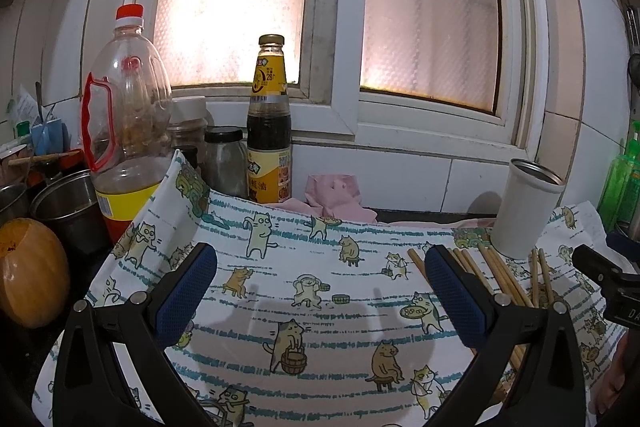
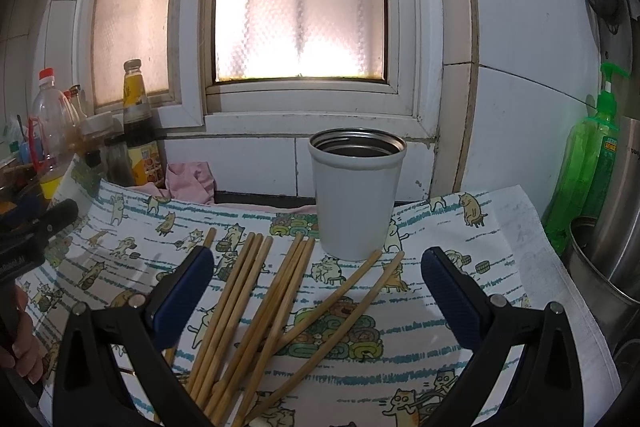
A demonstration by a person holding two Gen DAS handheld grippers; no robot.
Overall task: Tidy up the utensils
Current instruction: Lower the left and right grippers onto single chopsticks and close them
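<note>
Several wooden chopsticks [image 2: 256,303] lie loose on a cat-print cloth [image 2: 500,255], fanned out in front of an upright white cup [image 2: 356,199] with a metal inside. My right gripper [image 2: 318,291] is open and empty, hovering over the chopsticks. My left gripper [image 1: 320,287] is open and empty over the bare cloth [image 1: 320,259], left of the chopsticks [image 1: 500,279] and the cup [image 1: 524,207]. The right gripper's tip [image 1: 600,271] shows at the right edge of the left wrist view.
Along the left stand an oil bottle [image 1: 124,115], a sauce bottle [image 1: 270,123], jars, metal pots [image 1: 68,203] and a pumpkin [image 1: 28,271]. A pink rag [image 1: 336,195] lies by the wall. A green soap bottle [image 2: 588,163] and steel pot [image 2: 612,251] stand at the right.
</note>
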